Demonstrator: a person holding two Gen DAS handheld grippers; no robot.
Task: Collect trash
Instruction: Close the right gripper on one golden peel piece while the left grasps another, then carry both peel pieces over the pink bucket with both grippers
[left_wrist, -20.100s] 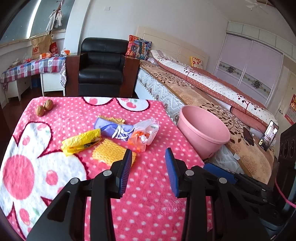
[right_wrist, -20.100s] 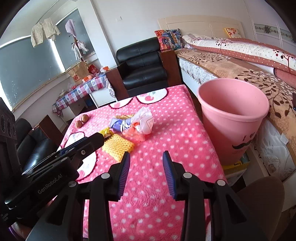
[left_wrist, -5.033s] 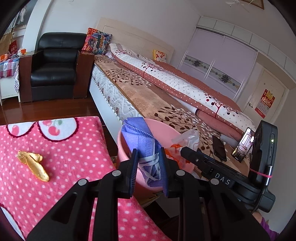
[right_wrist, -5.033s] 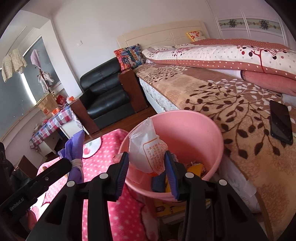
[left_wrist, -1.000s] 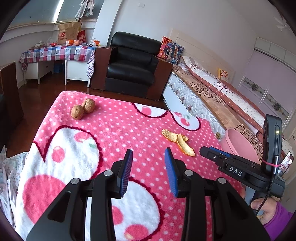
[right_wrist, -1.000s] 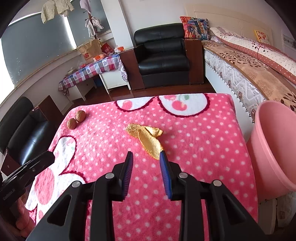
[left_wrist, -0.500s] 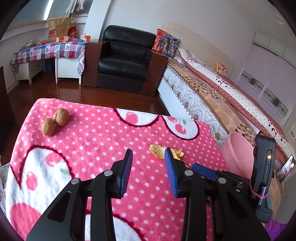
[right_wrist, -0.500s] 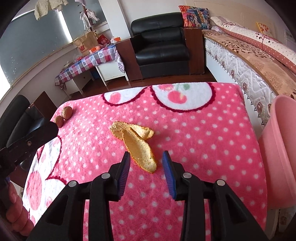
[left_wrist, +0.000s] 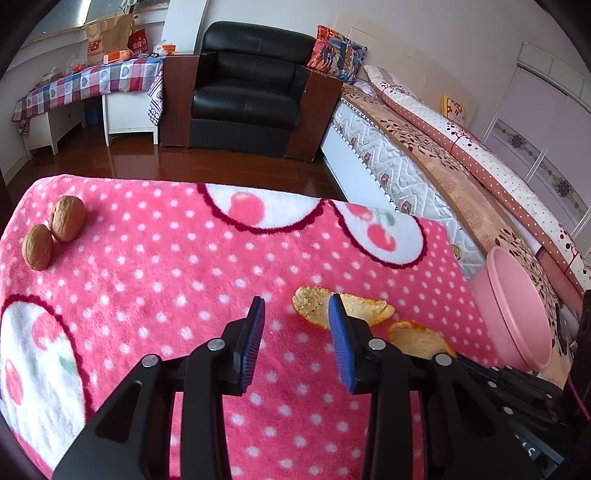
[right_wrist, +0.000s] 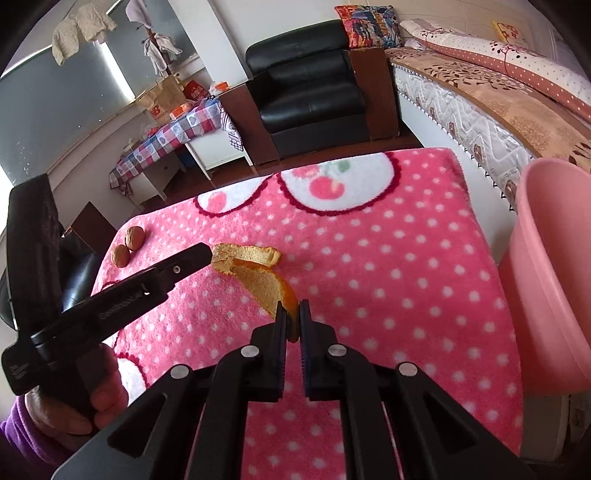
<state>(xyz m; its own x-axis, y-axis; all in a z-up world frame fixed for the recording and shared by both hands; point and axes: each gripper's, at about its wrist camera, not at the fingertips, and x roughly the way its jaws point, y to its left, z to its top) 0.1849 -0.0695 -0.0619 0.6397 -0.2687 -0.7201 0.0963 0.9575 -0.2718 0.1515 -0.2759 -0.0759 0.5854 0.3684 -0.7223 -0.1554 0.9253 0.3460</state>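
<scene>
Two peel pieces on pink blanket (left_wrist: 184, 266), left wrist view: far peel (left_wrist: 314, 308) partly hidden behind spread left gripper (left_wrist: 297, 314), pads clear of it; pink bucket (left_wrist: 517, 317) cut off. Right wrist view: right gripper (right_wrist: 292, 314) just closed, clamped on near peel (right_wrist: 266, 284), tip concealed.

Readable text in the room

A brown paper bag (left_wrist: 107, 37) at the upper left of the left wrist view reads "new balance" under an NB logo; the left gripper (right_wrist: 122, 299) bears faint, blurred lettering in the right wrist view.
</scene>
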